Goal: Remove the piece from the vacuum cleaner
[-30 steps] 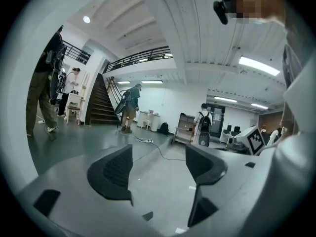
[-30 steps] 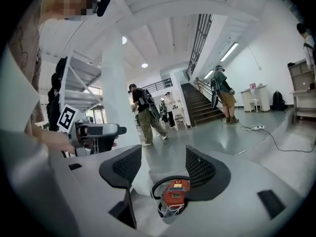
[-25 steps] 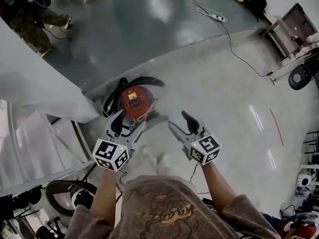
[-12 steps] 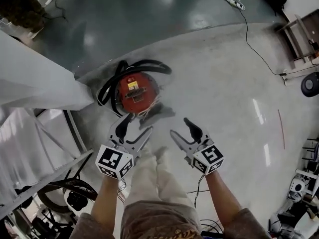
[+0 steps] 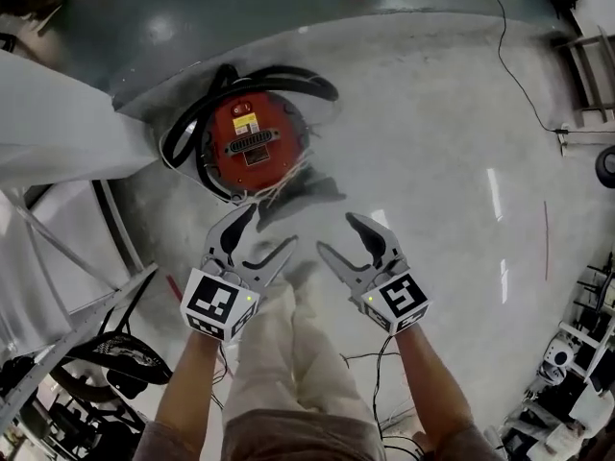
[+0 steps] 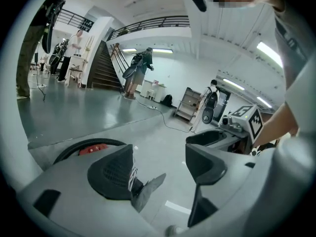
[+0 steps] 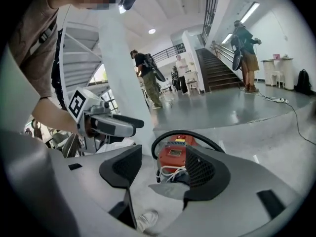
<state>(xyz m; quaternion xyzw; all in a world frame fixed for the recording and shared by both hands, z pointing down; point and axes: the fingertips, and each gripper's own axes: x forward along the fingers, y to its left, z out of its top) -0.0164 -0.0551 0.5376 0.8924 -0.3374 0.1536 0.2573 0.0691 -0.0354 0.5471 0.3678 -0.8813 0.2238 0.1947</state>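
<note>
Red vacuum (image 5: 252, 142) sits on the floor (image 5: 432, 161), black hose (image 5: 307, 77) coiled round it. A grey piece (image 5: 303, 193) lies on the floor just beside its near side, with loose white cord (image 5: 286, 176) between them. Left gripper (image 5: 264, 233) and right gripper (image 5: 338, 238) hang side by side above the floor, near the vacuum but clear of it. Both have jaws wide apart with nothing held between them.

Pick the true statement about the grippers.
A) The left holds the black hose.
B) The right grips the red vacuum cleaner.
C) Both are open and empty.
C: the fingers of the left gripper and the right gripper stand apart with nothing held, short of the vacuum cleaner.
</note>
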